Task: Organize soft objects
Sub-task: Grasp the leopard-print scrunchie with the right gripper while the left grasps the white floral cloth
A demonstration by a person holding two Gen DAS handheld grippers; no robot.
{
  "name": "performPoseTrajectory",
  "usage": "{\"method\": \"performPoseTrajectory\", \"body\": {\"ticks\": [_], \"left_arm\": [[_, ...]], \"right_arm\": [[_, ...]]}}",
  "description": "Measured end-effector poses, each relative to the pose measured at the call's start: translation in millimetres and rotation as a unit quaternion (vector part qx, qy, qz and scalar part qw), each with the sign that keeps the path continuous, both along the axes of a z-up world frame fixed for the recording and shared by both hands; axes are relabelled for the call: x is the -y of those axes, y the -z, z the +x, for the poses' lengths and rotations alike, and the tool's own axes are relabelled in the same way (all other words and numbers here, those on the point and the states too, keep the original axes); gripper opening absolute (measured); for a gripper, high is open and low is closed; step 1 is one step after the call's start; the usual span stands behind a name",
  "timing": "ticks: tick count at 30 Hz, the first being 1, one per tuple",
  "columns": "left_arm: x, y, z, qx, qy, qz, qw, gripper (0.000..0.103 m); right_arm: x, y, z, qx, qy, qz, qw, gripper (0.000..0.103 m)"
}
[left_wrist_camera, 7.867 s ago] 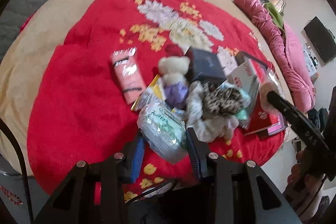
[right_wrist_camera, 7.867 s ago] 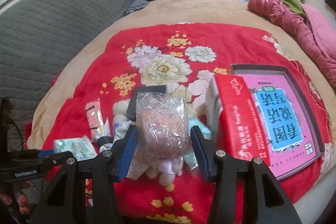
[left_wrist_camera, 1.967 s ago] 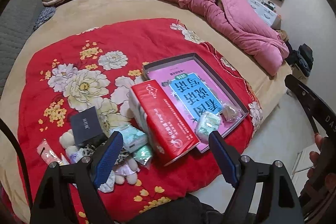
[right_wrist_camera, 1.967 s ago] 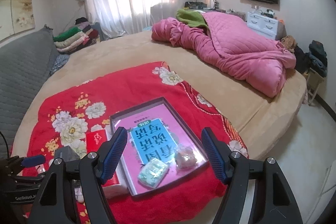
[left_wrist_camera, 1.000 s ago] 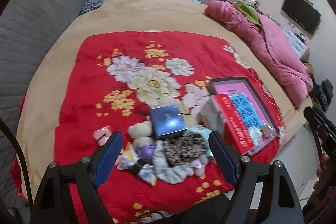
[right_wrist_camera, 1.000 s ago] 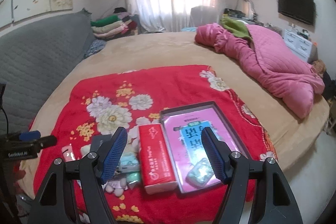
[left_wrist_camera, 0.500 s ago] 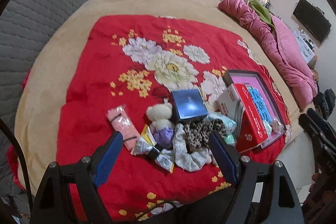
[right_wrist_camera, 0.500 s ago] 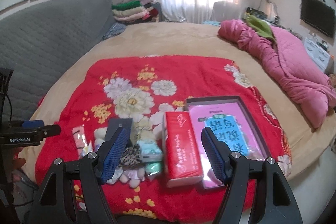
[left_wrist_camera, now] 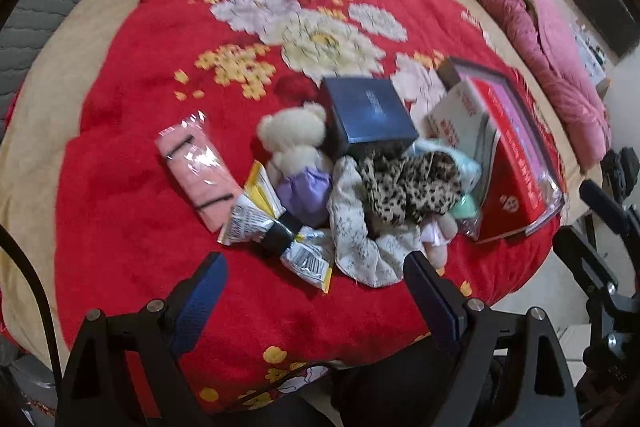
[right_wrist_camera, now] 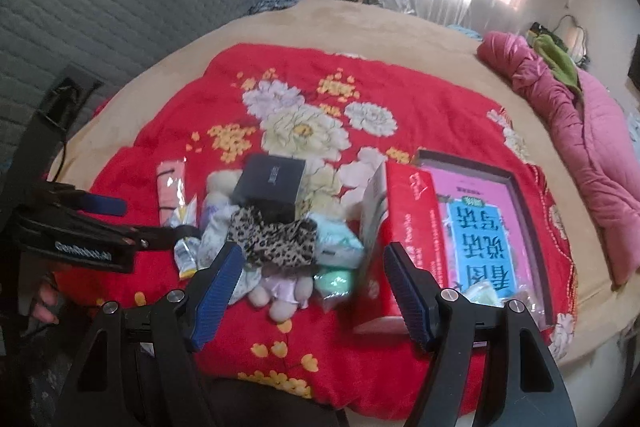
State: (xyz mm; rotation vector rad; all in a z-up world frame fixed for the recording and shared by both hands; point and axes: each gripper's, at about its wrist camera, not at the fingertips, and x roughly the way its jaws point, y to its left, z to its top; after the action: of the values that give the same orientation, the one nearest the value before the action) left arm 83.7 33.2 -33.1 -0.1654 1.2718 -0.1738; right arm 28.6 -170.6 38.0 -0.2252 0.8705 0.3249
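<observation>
**Open grippers over the heap**

Both tools released and empty: left gripper [left_wrist_camera: 316,275], jaws just widened further with nothing between them, poised near the leopard-print cloth [left_wrist_camera: 412,187] and cream teddy [left_wrist_camera: 292,139]; right gripper [right_wrist_camera: 312,279] spread above the same pile, beside the red tissue pack [right_wrist_camera: 404,227]. Soft things heaped together on the red blanket [right_wrist_camera: 360,99], left of the pink-lined tray [right_wrist_camera: 520,195], presumably the collecting place. At the tray's near end, possibly two small packets already, too blurred to confirm.

Count: one teddy bear [left_wrist_camera: 294,143], one dark box [left_wrist_camera: 370,115], one pink packet [left_wrist_camera: 198,165], one red tissue pack [left_wrist_camera: 508,167], one tray [right_wrist_camera: 516,203], two scrunchies [left_wrist_camera: 408,187].
</observation>
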Motion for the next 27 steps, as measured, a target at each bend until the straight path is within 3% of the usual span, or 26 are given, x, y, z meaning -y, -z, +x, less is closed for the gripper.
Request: {"method": "performPoseTrajectory", "body": {"ticks": [3,5,9,13,20,22,23,25,27], "left_arm": [[6.7,11.5,4.1,-0.004,0.012,0.001,0.9999,0.089],[9.7,17.5,7.1,-0.005,0.022,-0.007,0.9997,0.089],[18.9,30.1,16.2,-0.014,0.038,0.007,0.9992,0.082],[20.2,39.7,23.6,-0.026,0.038,-0.005,0.9989,0.078],[19.6,43.4,35.8,-0.03,0.032,-0.029,0.9986,0.074],[20.4,41.8,37.3,-0.028,0.034,-0.035,0.9984,0.06],[20.8,42.1,38.1,-0.032,0.037,-0.048,0.9977,0.046],[23.7,48.1,38.6,-0.048,0.04,-0.074,0.9953,0.043],[27.1,52.7,38.9,-0.051,0.042,-0.077,0.9948,0.044]], "right_arm": [[0.5,8.1,4.4,-0.009,-0.004,-0.004,1.0,0.074],[-1.6,15.8,5.3,-0.006,-0.007,-0.032,0.999,0.074],[-0.4,29.8,8.1,-0.02,-0.016,-0.048,0.999,0.074],[3.1,39.0,13.3,-0.033,-0.02,-0.046,0.998,0.074],[-13.1,55.2,17.5,-0.026,-0.066,-0.088,0.994,0.074],[-18.5,60.7,20.5,-0.027,-0.081,-0.093,0.992,0.074],[-21.3,63.9,22.7,-0.026,-0.089,-0.097,0.991,0.074],[-26.6,69.3,26.7,-0.023,-0.105,-0.109,0.988,0.074],[-32.0,74.7,31.1,-0.021,-0.12,-0.122,0.985,0.074]]}}
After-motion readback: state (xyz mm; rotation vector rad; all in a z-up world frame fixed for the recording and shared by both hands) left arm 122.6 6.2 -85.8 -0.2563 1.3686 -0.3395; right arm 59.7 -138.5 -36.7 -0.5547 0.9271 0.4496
